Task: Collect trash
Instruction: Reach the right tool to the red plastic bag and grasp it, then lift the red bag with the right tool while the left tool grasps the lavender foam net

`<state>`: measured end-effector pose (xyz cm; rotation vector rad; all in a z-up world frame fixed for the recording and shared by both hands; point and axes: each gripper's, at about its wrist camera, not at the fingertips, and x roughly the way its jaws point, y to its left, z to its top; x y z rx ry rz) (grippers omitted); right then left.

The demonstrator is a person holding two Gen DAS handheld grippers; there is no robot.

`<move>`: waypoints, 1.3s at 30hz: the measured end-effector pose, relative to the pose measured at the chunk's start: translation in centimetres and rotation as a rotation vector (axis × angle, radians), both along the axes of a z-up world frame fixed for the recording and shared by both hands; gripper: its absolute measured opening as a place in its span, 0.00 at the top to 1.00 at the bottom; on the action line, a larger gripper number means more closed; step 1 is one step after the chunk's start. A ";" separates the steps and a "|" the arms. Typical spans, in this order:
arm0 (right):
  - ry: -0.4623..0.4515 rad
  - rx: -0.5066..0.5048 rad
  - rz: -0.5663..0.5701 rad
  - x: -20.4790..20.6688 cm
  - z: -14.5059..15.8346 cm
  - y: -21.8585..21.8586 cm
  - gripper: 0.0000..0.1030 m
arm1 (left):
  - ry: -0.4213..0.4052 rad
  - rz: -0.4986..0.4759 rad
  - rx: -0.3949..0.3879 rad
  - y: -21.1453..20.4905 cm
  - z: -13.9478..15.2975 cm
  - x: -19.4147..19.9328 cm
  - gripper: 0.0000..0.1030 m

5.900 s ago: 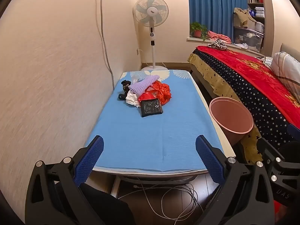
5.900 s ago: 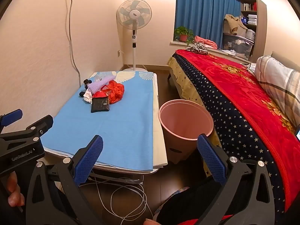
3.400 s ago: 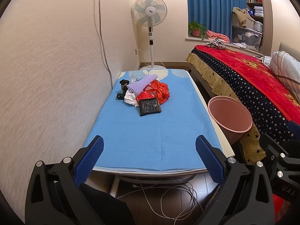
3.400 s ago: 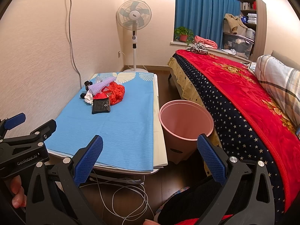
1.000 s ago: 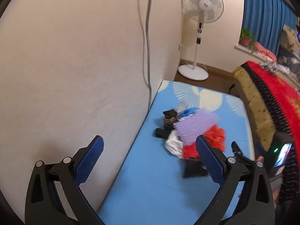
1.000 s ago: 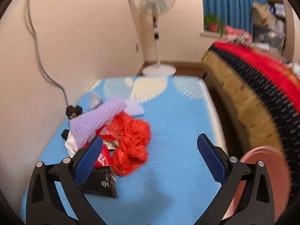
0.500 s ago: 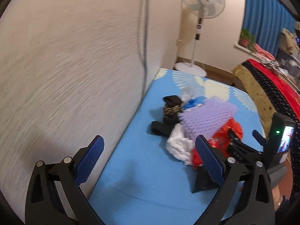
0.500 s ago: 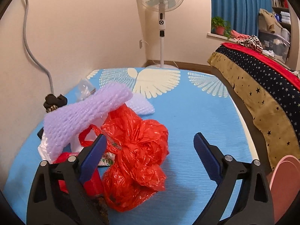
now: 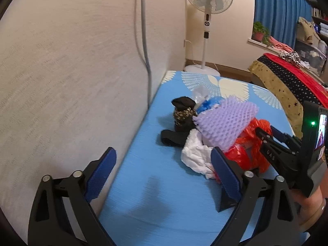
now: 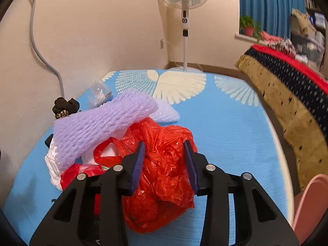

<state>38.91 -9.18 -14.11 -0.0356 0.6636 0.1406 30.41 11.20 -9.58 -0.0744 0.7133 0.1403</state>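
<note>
Left gripper (image 9: pixel 163 173): jaws spread wide, holding nothing, hovering above the blue-covered desk (image 9: pixel 143 194) close to the wall (image 9: pixel 71 71), short of the trash pile.

Trash pile, left to right in the right wrist view: a small black bundle (image 10: pixel 65 105) at the wall side; a clear plastic wrapper (image 10: pixel 98 94) behind it; white plastic (image 10: pixel 52 164) low at the pile's left edge; a purple foam net (image 10: pixel 98 127) lying across the top; a red plastic bag (image 10: pixel 164 168) at the right front. All rest on the desk, touching one another.

Right gripper (image 10: pixel 165 164): jaws partly closed, with the red plastic bag bunched between the blue pads (image 10: pixel 138 162). The pads press against the plastic on both sides.

Far right: the rim of a pink bin (image 10: pixel 307 201) shows beside the desk, and a bed (image 10: pixel 287 86) stands beyond it. A standing fan (image 10: pixel 184 4) is at the far wall.
</note>
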 end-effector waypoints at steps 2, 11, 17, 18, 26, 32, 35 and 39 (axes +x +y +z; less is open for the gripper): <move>-0.018 -0.028 0.010 -0.4 1.2 -0.5 0.64 | 0.002 -0.026 -0.014 -0.2 -0.3 0.2 0.27; -0.022 -0.076 -0.016 -4.6 6.8 -6.1 0.64 | -0.110 -0.176 0.107 -5.4 -0.1 1.6 0.28; -0.005 -0.013 -0.064 -7.2 7.8 -9.7 0.63 | -0.131 -0.347 0.142 -10.9 -1.3 4.0 0.21; -0.002 -0.011 -0.061 -7.1 7.9 -9.9 0.64 | -0.125 -0.365 0.135 -11.5 -1.5 4.4 0.21; -0.007 0.023 -0.071 -6.3 7.6 -11.0 0.63 | -0.071 -0.368 0.085 -12.2 -4.6 6.9 0.21; 0.019 0.019 -0.071 -6.0 6.7 -11.0 0.63 | -0.040 -0.359 0.035 -11.3 -6.0 7.7 0.47; 0.020 0.005 -0.069 -5.9 6.5 -10.9 0.63 | -0.069 -0.347 0.001 -10.5 -5.7 7.8 0.71; 0.030 0.007 -0.072 -5.8 6.1 -10.7 0.63 | -0.058 -0.355 -0.055 -9.5 -6.0 8.3 1.00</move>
